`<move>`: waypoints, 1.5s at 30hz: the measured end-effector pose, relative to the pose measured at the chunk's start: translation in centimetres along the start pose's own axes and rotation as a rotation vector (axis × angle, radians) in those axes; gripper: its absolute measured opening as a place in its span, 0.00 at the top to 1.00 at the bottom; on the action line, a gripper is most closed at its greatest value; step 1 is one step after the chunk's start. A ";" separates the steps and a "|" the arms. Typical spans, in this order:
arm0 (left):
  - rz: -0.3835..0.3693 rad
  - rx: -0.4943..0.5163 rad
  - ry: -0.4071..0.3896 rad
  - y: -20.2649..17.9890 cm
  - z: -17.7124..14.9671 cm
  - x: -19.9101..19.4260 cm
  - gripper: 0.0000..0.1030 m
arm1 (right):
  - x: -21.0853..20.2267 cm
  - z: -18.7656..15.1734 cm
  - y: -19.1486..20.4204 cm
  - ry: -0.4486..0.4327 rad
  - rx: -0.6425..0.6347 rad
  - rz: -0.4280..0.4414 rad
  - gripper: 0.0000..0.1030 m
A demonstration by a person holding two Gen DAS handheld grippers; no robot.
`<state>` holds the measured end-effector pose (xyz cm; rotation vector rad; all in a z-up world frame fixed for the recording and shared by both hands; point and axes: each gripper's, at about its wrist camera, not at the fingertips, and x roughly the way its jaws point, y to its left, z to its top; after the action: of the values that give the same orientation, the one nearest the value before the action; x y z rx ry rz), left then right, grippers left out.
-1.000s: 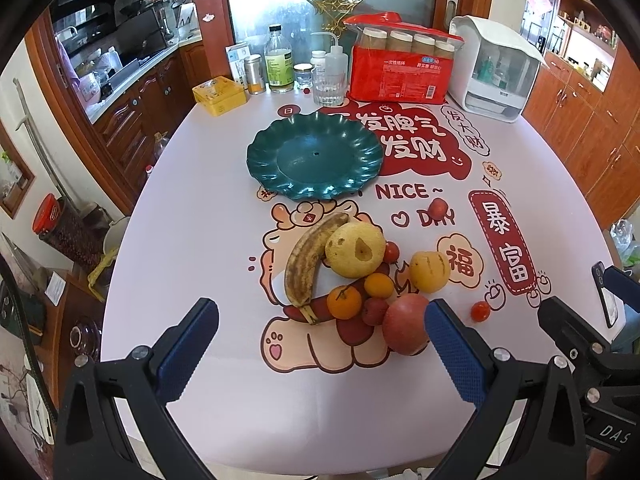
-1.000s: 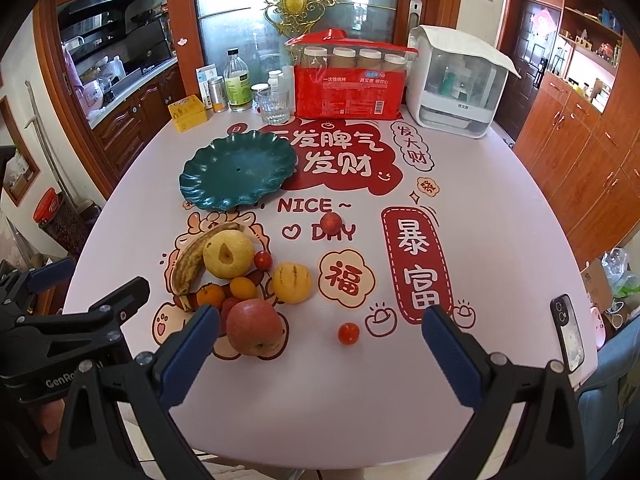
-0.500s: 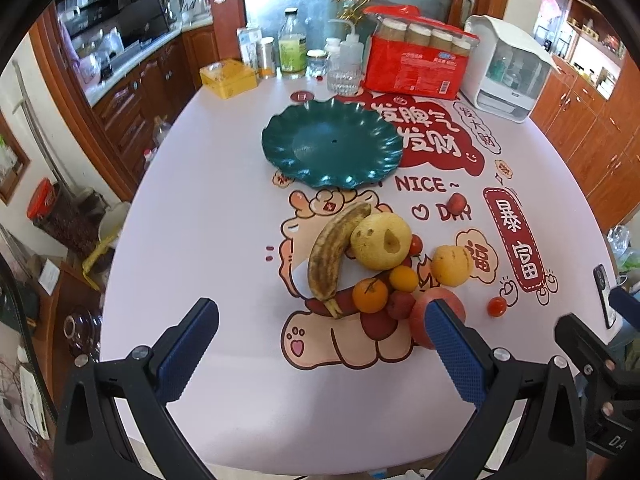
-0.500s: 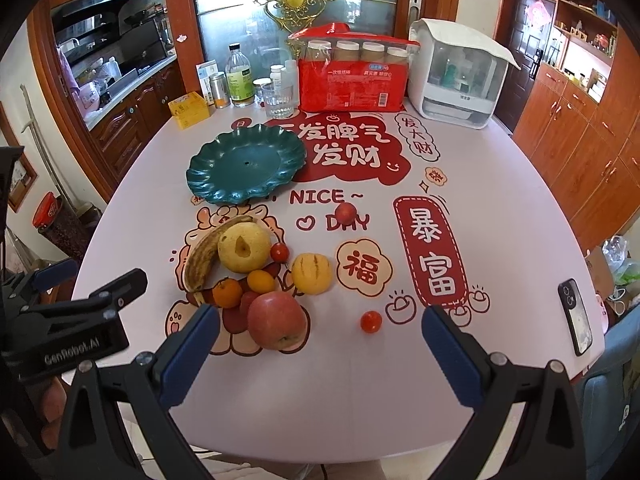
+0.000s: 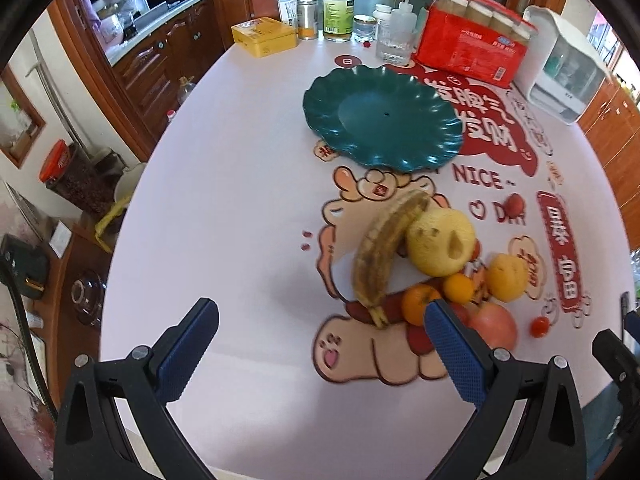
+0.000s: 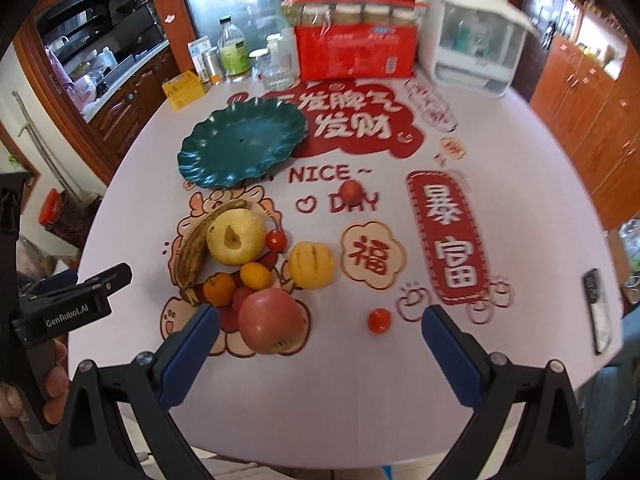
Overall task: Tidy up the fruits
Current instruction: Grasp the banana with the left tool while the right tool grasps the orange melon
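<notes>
2 grippers are hovering over the near edge of the table (image 6: 520, 184), and I am holding both released: the left gripper (image 5: 320, 344) and the right gripper (image 6: 320, 344) each show wide-spread jaws with nothing between them. The fruits are lying in a heap on the table print, near me; the green plate (image 6: 224, 160) beyond them is carrying nothing.

I am judging the step in hand to be the approach to a 1st pick. The red apple (image 6: 272, 326) is sitting just ahead of my right gripper, toward its left finger, touching the orange (image 6: 219, 288) and other fruit behind it. To do it well:

1. I am centring the right jaws on the apple before descending.
2. I am straddling its widest part, since it may roll.
3. I am keeping the left gripper apart from the banana (image 5: 384, 256), which is leaning on the pear (image 5: 440, 240).
</notes>
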<state>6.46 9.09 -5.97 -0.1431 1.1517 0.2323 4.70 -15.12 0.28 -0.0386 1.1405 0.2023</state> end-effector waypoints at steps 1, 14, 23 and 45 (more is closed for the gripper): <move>0.011 0.000 0.003 0.1 0.4 0.4 0.01 | 0.7 0.3 0.0 0.016 -0.002 0.012 0.02; -0.018 0.057 0.142 -1.6 3.8 9.0 0.13 | 10.2 2.9 -2.3 0.204 0.017 0.093 0.21; -0.057 0.109 0.210 -3.1 4.3 12.1 0.22 | 13.5 3.7 -2.6 0.263 0.016 0.141 0.24; -0.089 0.207 0.252 -6.1 5.9 15.7 0.45 | 16.8 4.3 -0.7 0.310 -0.029 0.168 0.50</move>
<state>19.31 6.27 -18.06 -0.0412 1.4085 0.0150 15.42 -12.92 -13.21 0.0001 1.4516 0.3716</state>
